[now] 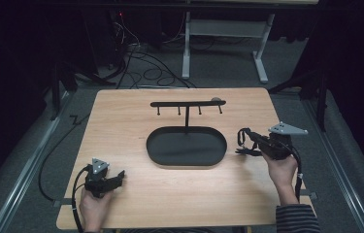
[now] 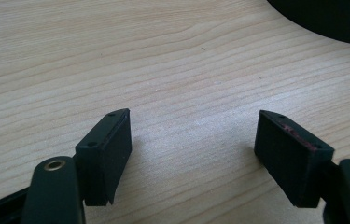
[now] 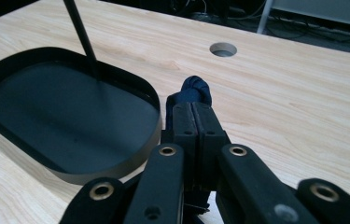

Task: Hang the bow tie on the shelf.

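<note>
Hair tie [image 3: 196, 89]: dark blue fabric loop, pinched between the two jaws of the right gripper [image 3: 193, 108]; a knotted bunch protrudes just beyond the jaw tips, above the wood.
Right gripper [image 1: 245, 140]: jaws pressed together on the hair tie; held by the right hand [image 1: 280, 167] at the right side of the table, just beside the tray's right end, jaws pointing left.
Hair tie, high view [image 1: 241, 137]: dark loop hanging at the jaw tips, clear of the tray rim.
Left gripper [image 1: 116, 177]: jaws spread wide, nothing between them; held by the left hand [image 1: 93, 206] near the front-left corner, low over bare wood.
Left gripper fingers [image 2: 109, 149]: apart, tips close to the tabletop.
Tray [image 1: 155, 145]: black oval base at table centre, carrying a thin upright post [image 1: 187, 119].
Hook bar [image 1: 188, 103]: horizontal black bar atop the post, with four short pegs hanging below.
Table [image 1: 121, 116]: light wood; round hole [image 3: 223, 49] beyond the right gripper.
</note>
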Demonstrator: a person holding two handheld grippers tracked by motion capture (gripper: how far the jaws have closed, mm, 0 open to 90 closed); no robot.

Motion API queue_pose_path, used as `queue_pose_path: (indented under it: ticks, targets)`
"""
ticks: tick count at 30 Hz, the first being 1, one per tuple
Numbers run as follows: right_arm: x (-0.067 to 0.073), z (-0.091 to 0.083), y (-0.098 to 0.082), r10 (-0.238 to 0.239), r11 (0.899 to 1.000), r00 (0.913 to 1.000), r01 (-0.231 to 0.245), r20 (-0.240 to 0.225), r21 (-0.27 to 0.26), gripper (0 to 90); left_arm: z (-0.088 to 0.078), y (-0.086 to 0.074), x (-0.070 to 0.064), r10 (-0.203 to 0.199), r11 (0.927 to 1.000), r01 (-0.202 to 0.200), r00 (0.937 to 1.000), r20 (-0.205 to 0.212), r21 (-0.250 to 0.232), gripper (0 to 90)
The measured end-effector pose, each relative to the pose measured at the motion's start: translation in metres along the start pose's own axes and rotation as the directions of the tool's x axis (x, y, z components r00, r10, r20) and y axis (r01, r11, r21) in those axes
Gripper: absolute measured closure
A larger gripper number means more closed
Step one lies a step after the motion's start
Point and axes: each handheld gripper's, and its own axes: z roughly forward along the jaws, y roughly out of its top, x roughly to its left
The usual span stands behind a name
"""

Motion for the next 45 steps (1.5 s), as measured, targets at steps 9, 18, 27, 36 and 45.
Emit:
queue_pose_path:
  ticks: [9, 18, 27, 36, 45]
  targets:
    - [0.009, -0.006, 0.008, -0.024, 0.999, 0.9992, 0.024, -0.032, -0.022, 90.0, 0.000, 0.000, 0.000, 0.000, 1.0000, 0.000, 1.0000, 0.001, 0.000, 27.9]
    - [0.017, -0.007, 0.013, -0.038, 0.999, 0.9975, 0.036, -0.060, -0.035, 90.0, 0.000, 0.000, 0.000, -0.001, 1.0000, 0.001, 1.0000, 0.001, 0.001, 27.9]
    - [0.026, -0.008, 0.019, -0.060, 0.997, 0.9942, 0.056, -0.089, -0.044, 90.0, 0.000, 0.000, 0.000, 0.000, 1.0000, 0.000, 1.0000, 0.001, 0.001, 27.9]
    - [0.034, -0.004, 0.024, -0.076, 0.996, 0.9900, 0.070, -0.119, -0.053, 90.0, 0.000, 0.000, 0.000, -0.001, 1.0000, 0.001, 1.0000, 0.001, 0.001, 27.9]
    - [0.040, -0.001, 0.031, -0.087, 0.995, 0.9861, 0.080, -0.141, -0.055, 90.0, 0.000, 0.000, 0.000, -0.001, 1.0000, 0.001, 1.0000, 0.002, 0.001, 27.9]
